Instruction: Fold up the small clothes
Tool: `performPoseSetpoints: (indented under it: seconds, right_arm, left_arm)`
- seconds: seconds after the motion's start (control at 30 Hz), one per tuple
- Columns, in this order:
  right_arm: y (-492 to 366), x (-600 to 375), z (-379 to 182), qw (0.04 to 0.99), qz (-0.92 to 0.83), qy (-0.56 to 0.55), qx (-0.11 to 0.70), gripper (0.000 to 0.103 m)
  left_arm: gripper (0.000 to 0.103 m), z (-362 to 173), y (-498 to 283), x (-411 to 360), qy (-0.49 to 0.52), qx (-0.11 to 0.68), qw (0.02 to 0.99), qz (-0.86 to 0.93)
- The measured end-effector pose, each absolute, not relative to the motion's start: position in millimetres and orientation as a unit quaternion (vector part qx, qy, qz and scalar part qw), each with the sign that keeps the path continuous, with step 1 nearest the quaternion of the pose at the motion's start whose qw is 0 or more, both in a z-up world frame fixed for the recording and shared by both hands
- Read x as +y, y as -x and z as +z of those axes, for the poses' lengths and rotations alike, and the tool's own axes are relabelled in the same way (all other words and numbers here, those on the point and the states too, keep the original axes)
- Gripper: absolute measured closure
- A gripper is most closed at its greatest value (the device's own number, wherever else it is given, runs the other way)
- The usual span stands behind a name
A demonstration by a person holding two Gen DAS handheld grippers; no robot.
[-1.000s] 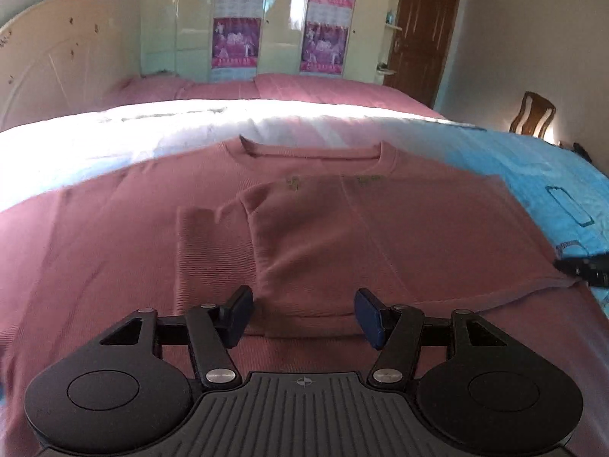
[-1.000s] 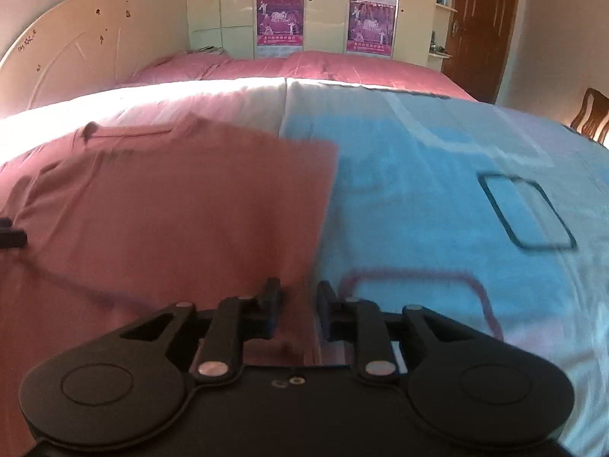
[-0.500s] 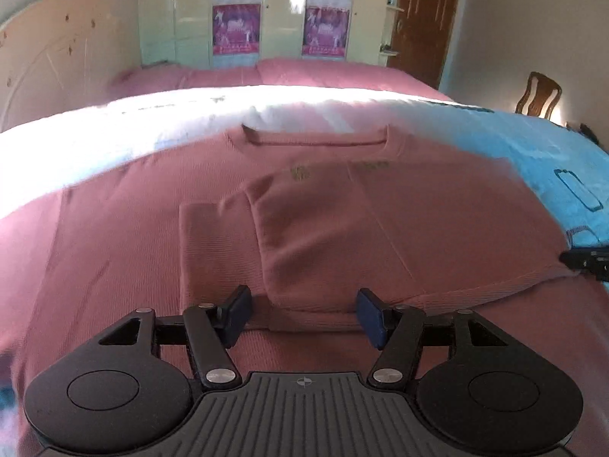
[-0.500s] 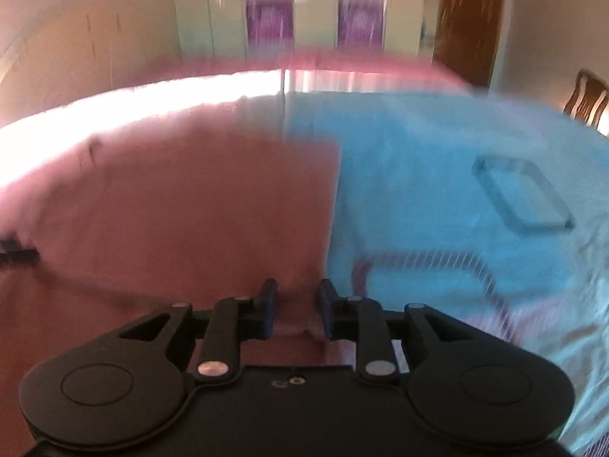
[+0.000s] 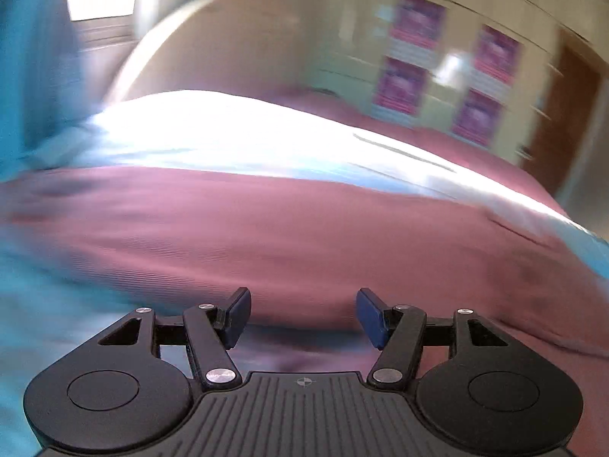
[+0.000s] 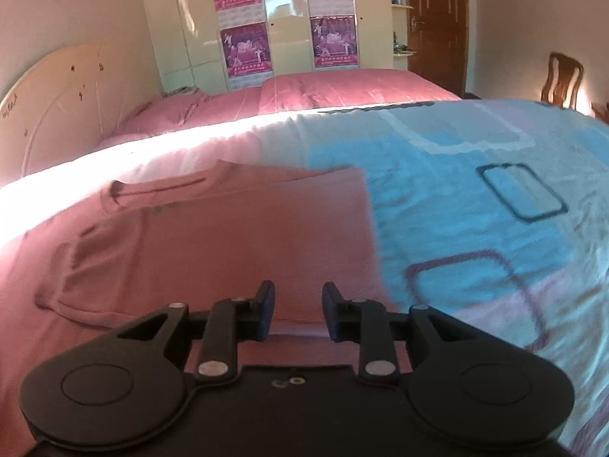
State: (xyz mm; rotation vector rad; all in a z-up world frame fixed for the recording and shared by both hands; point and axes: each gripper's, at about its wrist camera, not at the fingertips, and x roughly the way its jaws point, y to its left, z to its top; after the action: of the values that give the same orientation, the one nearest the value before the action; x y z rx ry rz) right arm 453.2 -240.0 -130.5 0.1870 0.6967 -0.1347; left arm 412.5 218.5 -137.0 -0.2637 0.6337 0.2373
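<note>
1. The dusty-pink ribbed knit sweater (image 6: pixel 236 236) lies flat on the bed's blue patterned cover (image 6: pixel 475 205), one sleeve folded across its front.
2. Right claw (image 6: pixel 297 310) – jaws parted, nothing between them – hovers at the sweater's near hem.
3. Left claw (image 5: pixel 303 318) gapes wide and empty over pink fabric (image 5: pixel 266 236); that view is motion-blurred.

Shirt (image 6: pixel 236 243): pink ribbed matt cloth. Sheet (image 6: pixel 475 221): soft printed cloth. Wardrobe (image 6: pixel 281 19), top centre: glossy. Door (image 6: pixel 437 26): dark wood.
</note>
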Motion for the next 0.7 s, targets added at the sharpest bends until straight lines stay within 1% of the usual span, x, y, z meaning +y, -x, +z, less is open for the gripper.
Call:
performPoseSetpoints:
  seconds: [0.17, 0.27, 0.3, 0.33, 0.4, 0.53, 0.7]
  right_arm:
    - [-464.2, -185.9, -134.8, 0.925, -0.049, -0.135, 0.353, 0.075]
    - [-474.7, -154.3, -131.9, 0.924, -0.041, -0.132, 0.358, 0.075]
    - [-477.5, -144.0, -129.0, 0.925, -0.037, -0.128, 0.356, 0.075]
    - [-479.7, -135.3, -126.2, 0.926, -0.033, -0.124, 0.354, 0.075]
    - [-483.6, -119.9, -120.4, 0.93, -0.028, -0.114, 0.348, 0.075]
    - [-489.2, -99.8, -112.3, 0.933, -0.029, -0.111, 0.342, 0.076]
    - [-488.4, -96.7, -111.8, 0.932, -0.042, -0.114, 0.342, 0.076]
  left_arm:
    - [0.043, -146.7, -378.2, 323.8, 0.215, 0.283, 0.913, 0.201]
    - [0.043, -157.4, -369.8, 368.6, 0.251, 0.273, 0.9, 0.23]
    - [0.045, -166.2, -373.1, 379.0, 0.261, 0.269, 0.897, 0.236]
    - [0.05, -170.1, -372.2, 393.2, 0.28, 0.263, 0.892, 0.238]
    - [0.054, -178.5, -371.2, 419.3, 0.324, 0.244, 0.884, 0.233]
    - [0.054, -191.5, -377.8, 451.5, 0.392, 0.208, 0.868, 0.222]
    - [0.055, -209.0, -385.0, 477.3, 0.478, 0.155, 0.836, 0.22]
